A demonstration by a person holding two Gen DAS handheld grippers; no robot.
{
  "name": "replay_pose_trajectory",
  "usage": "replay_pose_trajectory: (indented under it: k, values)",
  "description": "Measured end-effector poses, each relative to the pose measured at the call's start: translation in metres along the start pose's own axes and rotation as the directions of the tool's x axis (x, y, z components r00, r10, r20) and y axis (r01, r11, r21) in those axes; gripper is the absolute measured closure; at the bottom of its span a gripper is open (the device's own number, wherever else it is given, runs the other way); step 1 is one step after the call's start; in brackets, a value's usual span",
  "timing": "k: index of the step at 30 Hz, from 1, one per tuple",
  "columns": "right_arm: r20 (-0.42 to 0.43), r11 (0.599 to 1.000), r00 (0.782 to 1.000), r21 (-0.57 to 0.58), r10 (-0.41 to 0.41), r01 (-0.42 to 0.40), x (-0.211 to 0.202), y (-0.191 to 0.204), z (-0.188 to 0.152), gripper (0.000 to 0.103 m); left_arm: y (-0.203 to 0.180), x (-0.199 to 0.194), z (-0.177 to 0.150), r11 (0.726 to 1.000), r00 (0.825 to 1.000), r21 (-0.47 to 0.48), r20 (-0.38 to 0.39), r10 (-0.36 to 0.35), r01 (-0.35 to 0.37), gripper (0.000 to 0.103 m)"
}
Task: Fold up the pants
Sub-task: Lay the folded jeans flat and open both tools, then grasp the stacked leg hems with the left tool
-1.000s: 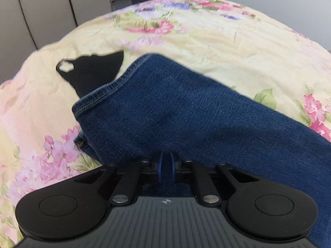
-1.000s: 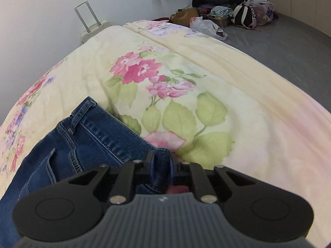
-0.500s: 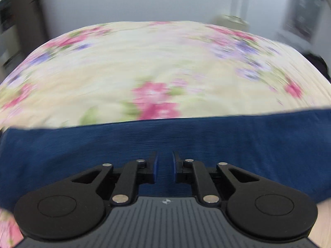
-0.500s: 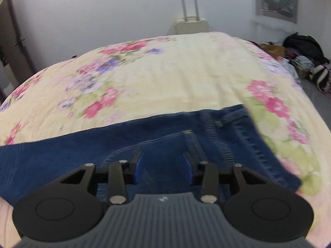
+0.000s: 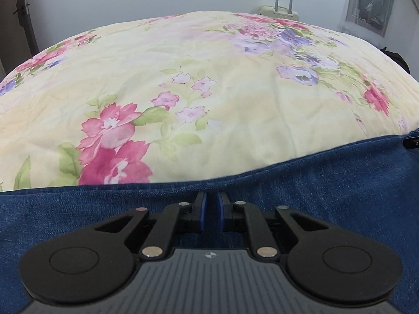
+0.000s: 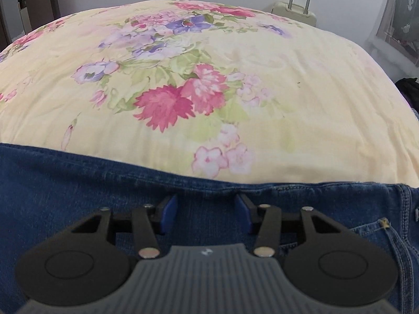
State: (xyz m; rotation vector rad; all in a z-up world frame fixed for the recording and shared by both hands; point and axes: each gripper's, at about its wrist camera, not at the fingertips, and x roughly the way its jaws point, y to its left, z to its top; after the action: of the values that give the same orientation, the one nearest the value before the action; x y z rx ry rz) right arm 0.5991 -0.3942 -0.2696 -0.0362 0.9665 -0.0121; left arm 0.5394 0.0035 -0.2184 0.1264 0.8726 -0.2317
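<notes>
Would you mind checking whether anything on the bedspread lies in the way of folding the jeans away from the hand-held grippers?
Nothing visible does. The jeans lie flat along the near edge, and the floral bedspread beyond them is bare of objects. The suitcase stands past the bed's far side, clear of the fold.

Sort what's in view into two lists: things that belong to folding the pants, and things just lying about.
For the job:
- jeans, laid across the near edge
- flowered bedspread they lie on
- left gripper, jaws a narrow gap apart
- right gripper, jaws opening, above the denim

Just lying about:
- suitcase by the wall
- dark bags at far right
</notes>
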Motion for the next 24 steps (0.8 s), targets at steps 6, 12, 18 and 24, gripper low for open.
replay_pose_trajectory:
  k: [6, 12, 18, 24]
  values:
    - [0.018, 0.997, 0.999, 0.075, -0.032, 0.031, 0.017, 0.001, 0.019, 0.057, -0.006, -0.002, 0.011, 0.999, 0.999, -0.021, -0.007, 0.048, -0.048, 0.089]
    - [0.054, 0.981, 0.999, 0.195, 0.010, -0.020, -0.032, -0.019, 0.020, 0.063, 0.003, -0.063, 0.005, 0.991, 0.993, 0.068, 0.037, 0.114, -0.117, 0.085]
    - [0.169, 0.982, 0.986, 0.187, 0.005, -0.037, -0.152, -0.021, -0.054, 0.062, 0.048, -0.116, -0.030, 0.971, 0.977, 0.105, 0.029, 0.211, -0.213, 0.083]
    - [0.136, 0.932, 0.988, 0.361, -0.076, 0.022, -0.226, 0.003, -0.170, 0.057, 0.115, -0.139, -0.067, 0.936, 0.935, 0.021, -0.054, 0.351, -0.350, 0.083]
